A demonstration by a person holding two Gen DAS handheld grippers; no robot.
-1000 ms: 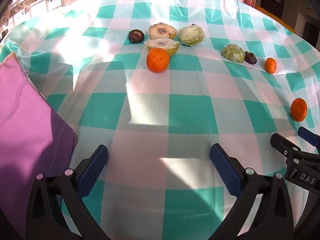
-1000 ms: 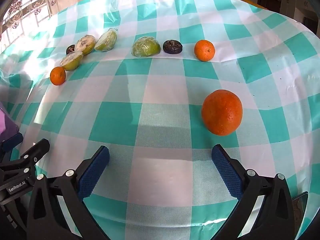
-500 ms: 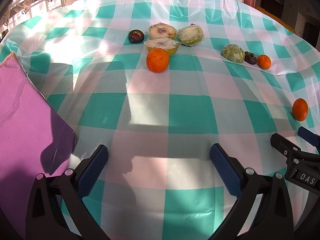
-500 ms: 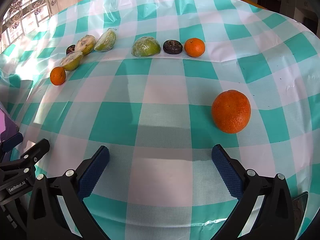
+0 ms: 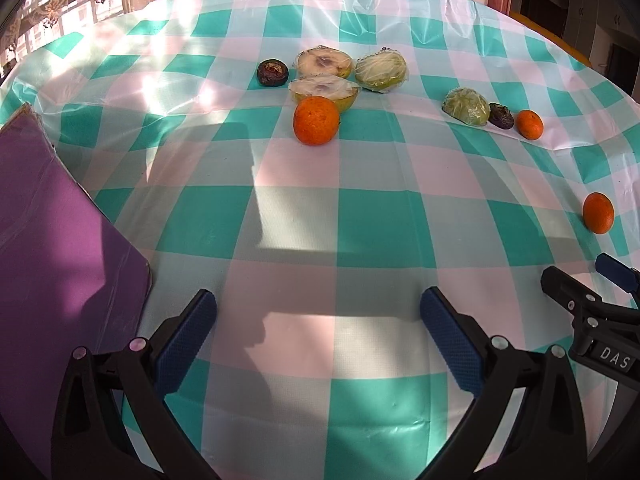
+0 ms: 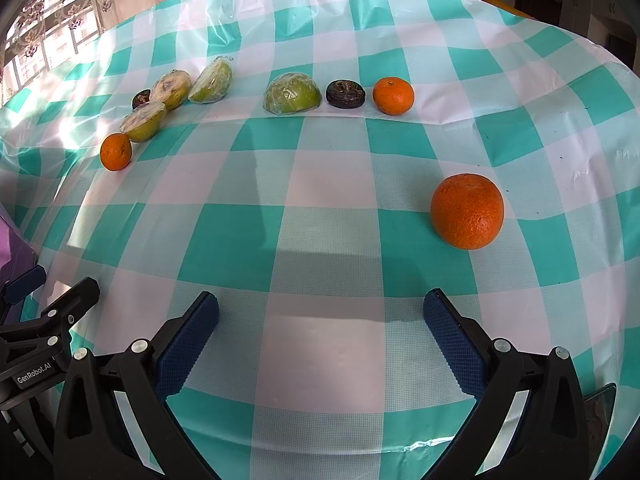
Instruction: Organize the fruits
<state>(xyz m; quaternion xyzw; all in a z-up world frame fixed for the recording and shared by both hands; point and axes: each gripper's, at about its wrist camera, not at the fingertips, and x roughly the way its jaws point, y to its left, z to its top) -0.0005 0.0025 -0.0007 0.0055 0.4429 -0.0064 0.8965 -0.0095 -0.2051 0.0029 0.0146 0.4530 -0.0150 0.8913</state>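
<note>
Sunlight from a curtained window falls across a table (image 5: 360, 232) covered in a teal-and-white checked plastic cloth, where fruit lies scattered. Both handheld grippers hover low over the near edge. The left gripper (image 5: 318, 320) has its blue-padded fingers (image 5: 184, 336) spread wide, holding nothing and touching nothing; bare cloth shows between them. The right gripper (image 6: 320, 322) is likewise spread wide and empty, its pads clear of the fruit.

A large orange (image 6: 467, 211) sits alone on the cloth, ahead of the right gripper's right-hand finger and apart from it. Along the far side runs a short row: a wrapped green fruit half (image 6: 292, 94), a dark wrinkled fruit (image 6: 345, 94) just beside it, then a small orange (image 6: 393, 95). Farther left lies a cluster: a second small orange (image 5: 316, 120) touching or nearly touching a wrapped cut half (image 5: 323, 89), with another wrapped half (image 5: 325, 63), a wrapped pale green piece (image 5: 381, 71) and a second dark fruit (image 5: 273, 73) close by.

A purple board (image 5: 60, 248) lies at the table's left edge, beside the left gripper.

Readable lettering: "GenRobot.AI" on the left gripper's body, seen from the right wrist camera, and "DAS" on the right gripper's body, seen from the left.
</note>
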